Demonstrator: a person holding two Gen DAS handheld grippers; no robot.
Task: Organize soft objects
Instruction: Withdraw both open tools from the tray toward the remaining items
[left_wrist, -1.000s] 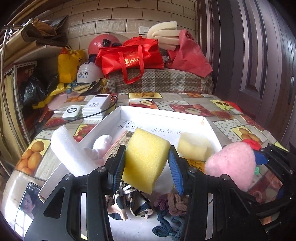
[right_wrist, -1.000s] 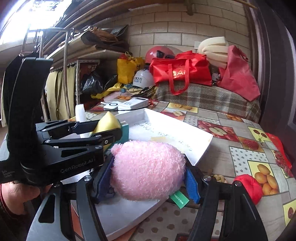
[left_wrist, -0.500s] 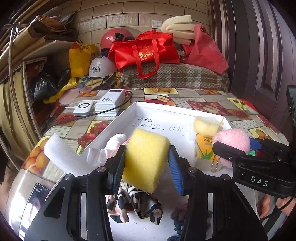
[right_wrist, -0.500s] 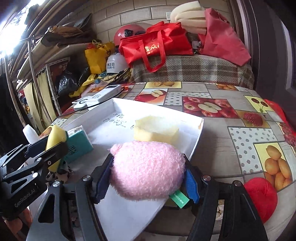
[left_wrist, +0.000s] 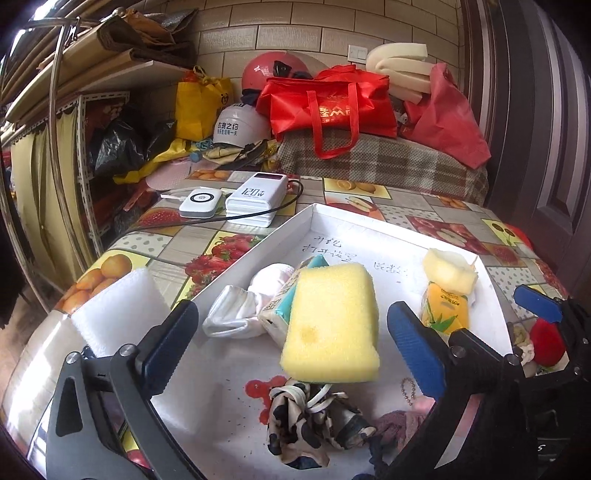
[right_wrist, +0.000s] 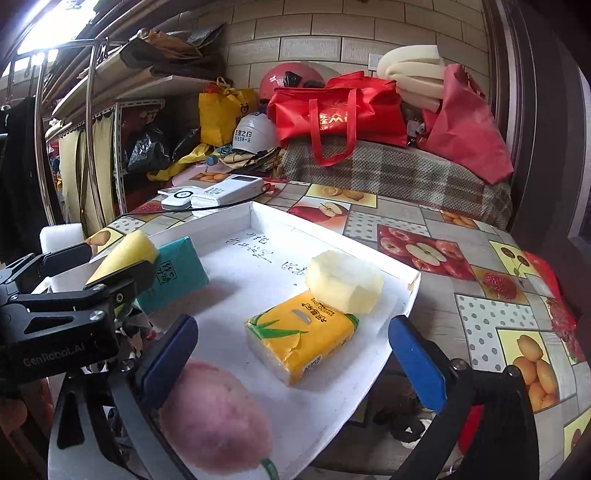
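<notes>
- My left tool stands wide open; its jaws have just been opening, and the yellow sponge is between them, but the blue pads are apart from both its sides.
- The sponge is over the white tray, in the left half of it, and leans on a teal tissue pack. I cannot tell if it already rests on the tray floor.
- My right tool is also wide open, its jaws just opened. The pink plush ball lies blurred by the left pad, at the near edge of the tray; I cannot tell if it touches that pad.
- In the right half of the tray I see a yellow tissue pack with "BAMBOO LOVE" and Chinese characters printed on it. A pale foam piece sits on its far end.
- On the tray floor, behind the sponge, there is handwriting in dark ink; I cannot read it.
- White socks lie left of the teal pack; a black-and-white patterned cloth is in front of the sponge.
- The side of my left tool, seen from the right wrist, reads "GenRobot.AI".
- Behind the tray, on the fruit-pattern table, a white power bank shows "120W".
- Further behind the tray, a white helmet and a red bag have Chinese characters.
</notes>
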